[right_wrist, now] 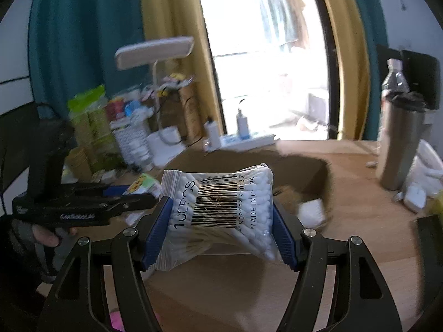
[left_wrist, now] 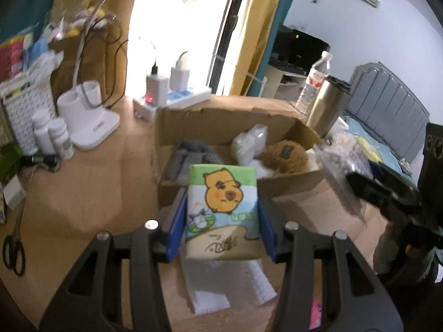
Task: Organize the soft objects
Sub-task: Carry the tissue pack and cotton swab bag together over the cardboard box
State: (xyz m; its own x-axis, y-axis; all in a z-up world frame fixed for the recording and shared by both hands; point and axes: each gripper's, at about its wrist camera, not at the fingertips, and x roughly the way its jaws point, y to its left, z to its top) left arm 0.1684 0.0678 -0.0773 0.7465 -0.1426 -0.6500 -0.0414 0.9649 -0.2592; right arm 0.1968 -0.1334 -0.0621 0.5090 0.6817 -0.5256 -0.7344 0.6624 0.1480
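Both packs hang in the air just short of the open cardboard box [left_wrist: 290,127], apparently so each can be dropped in beside the brown plush toy [left_wrist: 285,156] already inside. The left gripper [left_wrist: 223,207] pinches a tissue pack [left_wrist: 223,210] printed with a cartoon capybara by its sides. The right gripper [right_wrist: 221,213] squeezes a clear bag of cotton swabs [right_wrist: 221,207], waisted between the blue pads.

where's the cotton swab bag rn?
Right wrist view, centre: the cotton swab bag is pinched between the right tongs, held above the table just before the cardboard box, with the left tongs at its left.
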